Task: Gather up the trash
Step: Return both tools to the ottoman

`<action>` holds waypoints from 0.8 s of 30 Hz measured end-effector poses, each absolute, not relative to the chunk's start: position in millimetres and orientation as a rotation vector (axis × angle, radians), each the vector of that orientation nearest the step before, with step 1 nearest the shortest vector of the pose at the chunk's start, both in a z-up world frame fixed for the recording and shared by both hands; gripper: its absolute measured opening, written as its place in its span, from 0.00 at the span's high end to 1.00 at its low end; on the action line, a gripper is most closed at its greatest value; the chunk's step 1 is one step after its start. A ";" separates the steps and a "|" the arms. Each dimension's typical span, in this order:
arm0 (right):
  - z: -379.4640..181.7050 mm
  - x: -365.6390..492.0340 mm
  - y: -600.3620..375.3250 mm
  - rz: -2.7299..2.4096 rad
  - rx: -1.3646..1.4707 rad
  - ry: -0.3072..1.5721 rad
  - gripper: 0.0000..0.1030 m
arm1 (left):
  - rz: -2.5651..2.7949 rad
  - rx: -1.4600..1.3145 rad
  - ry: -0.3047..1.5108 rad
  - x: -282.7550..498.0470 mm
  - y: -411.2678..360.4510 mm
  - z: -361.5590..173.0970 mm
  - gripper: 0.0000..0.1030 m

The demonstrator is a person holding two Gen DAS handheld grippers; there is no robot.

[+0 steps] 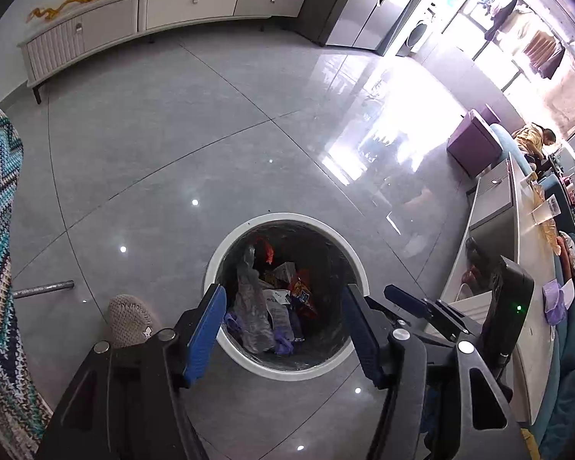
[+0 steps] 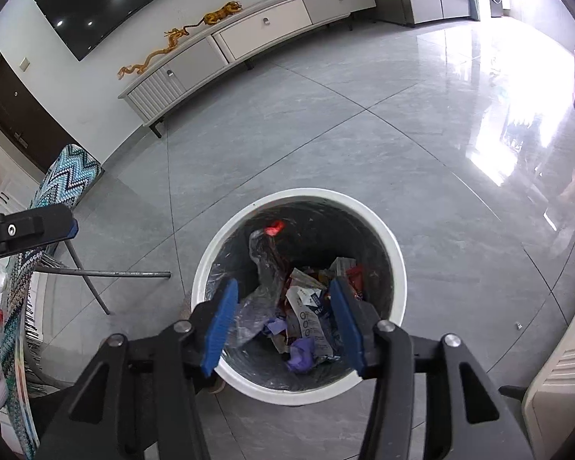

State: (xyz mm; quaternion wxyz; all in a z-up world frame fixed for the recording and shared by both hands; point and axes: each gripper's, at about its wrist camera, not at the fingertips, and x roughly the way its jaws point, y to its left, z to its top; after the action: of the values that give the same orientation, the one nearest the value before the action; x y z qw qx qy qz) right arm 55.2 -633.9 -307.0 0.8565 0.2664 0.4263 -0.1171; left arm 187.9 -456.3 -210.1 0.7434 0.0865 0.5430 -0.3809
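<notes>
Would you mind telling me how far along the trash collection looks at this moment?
Done: the white bin already holds wrappers, a clear plastic bag and purple scraps. In hand: nothing; the left gripper and right gripper hang open and empty above it. Left: no loose trash shows on the visible floor, so little seems to remain.

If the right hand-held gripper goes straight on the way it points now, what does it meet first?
Probably the trash inside the white bin; the right hand-held gripper is open, with nothing between. Depth is unclear.

A glossy grey tiled floor [image 2: 326, 122] carries a white-rimmed bin [image 2: 396, 268] and a long TV cabinet [image 2: 249, 38]
</notes>
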 end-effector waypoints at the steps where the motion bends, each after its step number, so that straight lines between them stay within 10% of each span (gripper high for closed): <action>1: -303.3 54.9 -632.9 -0.244 0.558 0.890 0.53 | -0.829 0.190 1.178 187.0 -451.9 -205.7 0.42; 24: -89.5 59.8 -477.1 -0.018 0.289 0.595 0.53 | -0.647 0.076 0.806 164.3 -194.3 -60.4 0.42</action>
State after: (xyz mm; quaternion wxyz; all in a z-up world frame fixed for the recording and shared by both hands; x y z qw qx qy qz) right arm 59.8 -477.1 -89.5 0.9458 0.1420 0.2919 -0.0090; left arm 164.3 -194.3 -60.4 0.8686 0.0364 0.3853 -0.3094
